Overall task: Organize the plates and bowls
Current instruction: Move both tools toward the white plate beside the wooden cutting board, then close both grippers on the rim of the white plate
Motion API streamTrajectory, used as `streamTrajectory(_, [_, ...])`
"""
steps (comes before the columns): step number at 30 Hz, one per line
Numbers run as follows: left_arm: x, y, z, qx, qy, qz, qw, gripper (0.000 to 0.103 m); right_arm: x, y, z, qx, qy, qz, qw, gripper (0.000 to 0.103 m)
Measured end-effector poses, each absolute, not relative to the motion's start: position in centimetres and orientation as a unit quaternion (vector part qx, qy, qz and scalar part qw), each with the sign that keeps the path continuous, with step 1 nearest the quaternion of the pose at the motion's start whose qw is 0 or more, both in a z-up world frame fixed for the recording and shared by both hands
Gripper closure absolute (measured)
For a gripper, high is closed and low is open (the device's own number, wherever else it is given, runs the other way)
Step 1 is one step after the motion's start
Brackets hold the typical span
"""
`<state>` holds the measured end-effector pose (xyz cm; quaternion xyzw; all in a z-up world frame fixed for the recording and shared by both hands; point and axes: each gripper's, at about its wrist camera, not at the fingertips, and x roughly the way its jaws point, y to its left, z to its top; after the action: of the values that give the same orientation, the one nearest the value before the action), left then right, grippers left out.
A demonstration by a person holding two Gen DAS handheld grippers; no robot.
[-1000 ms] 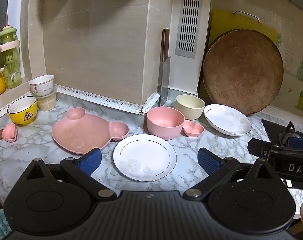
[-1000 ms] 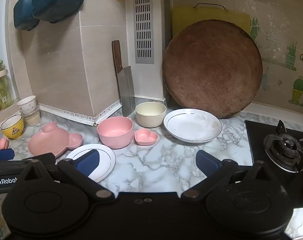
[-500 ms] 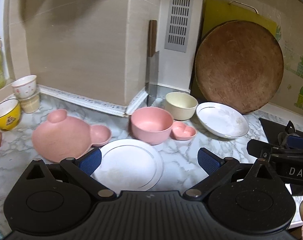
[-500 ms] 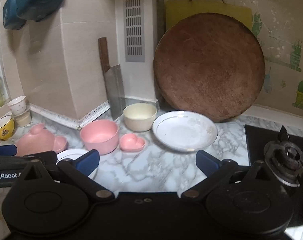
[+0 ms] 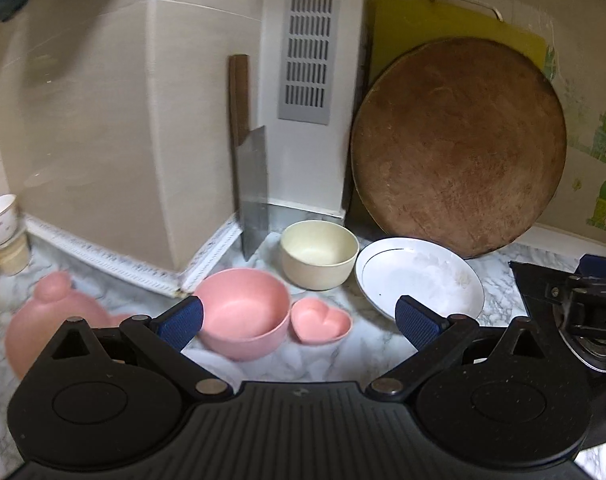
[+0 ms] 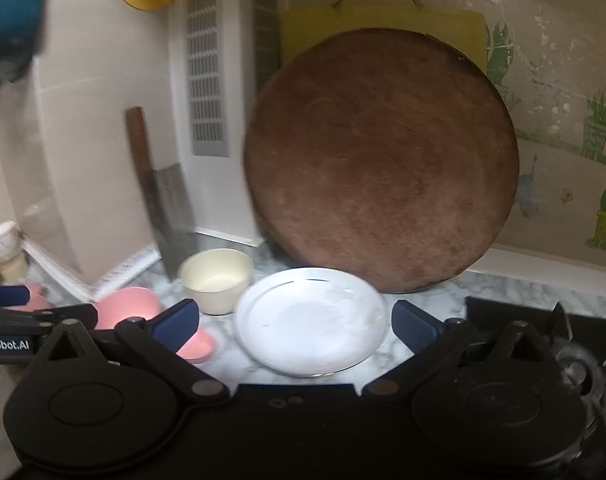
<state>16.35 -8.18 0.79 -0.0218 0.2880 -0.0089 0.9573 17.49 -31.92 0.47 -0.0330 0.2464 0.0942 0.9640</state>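
left wrist view: my left gripper (image 5: 299,318) is spread wide, grasping nothing; it hangs over the pink bowl (image 5: 243,312) and the heart dish (image 5: 321,322)
crowding: heart dish touches the pink bowl's side, cream bowl (image 5: 318,254) just behind; if I close on the pink bowl I judge a finger clips the heart dish and shoves it
left side: bear plate (image 5: 47,320) partly hidden behind my left finger; a careless sweep could knock it
behind: cleaver (image 5: 253,196) stands on edge against the wall near the cream bowl; a bump could tip it onto the dishes
right wrist view: my right gripper (image 6: 295,326) is also wide apart and empty; white plate (image 6: 311,320) sits between my fingers, flat on the marble counter (image 6: 423,284)
plate risk: rim lies low on the counter; I judge a flat pinch slips off, or chips it
board: round cutting board (image 6: 383,160) leans just behind the plate; pushing the plate back could unsettle it
stove: burner (image 6: 575,364) close on the right; swinging wide may strike it
blur: frame is smeared, exact gaps unclear
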Motion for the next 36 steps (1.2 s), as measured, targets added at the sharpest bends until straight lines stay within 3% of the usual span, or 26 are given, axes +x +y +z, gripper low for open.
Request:
streamTrajectory(17, [29.1, -12.6, -4.2, -0.043, 0.432, -0.046, 0.9, 0.0, 29.8, -35.9, -4.2, -0.063, 0.355, 0.089, 0.928, 0.001])
streamTrajectory(26, [33.9, -13.4, -5.4, -0.089, 0.458, -0.042, 0.883, 0.0, 35.2, -37.3, -5.8, -0.066, 0.405, 0.081, 0.908, 0.012])
streamTrajectory(33, [36.5, -13.3, -7.0, -0.114, 0.478, -0.029, 0.87, 0.001, 38.5, -39.3, -6.8, -0.016, 0.448, 0.098, 0.888, 0.029])
streamTrajectory(36, [36.9, -13.8, -7.4, -0.114, 0.48, -0.03, 0.869, 0.008, 39.4, -39.8, -7.0, -0.004, 0.458, 0.097, 0.884, 0.038])
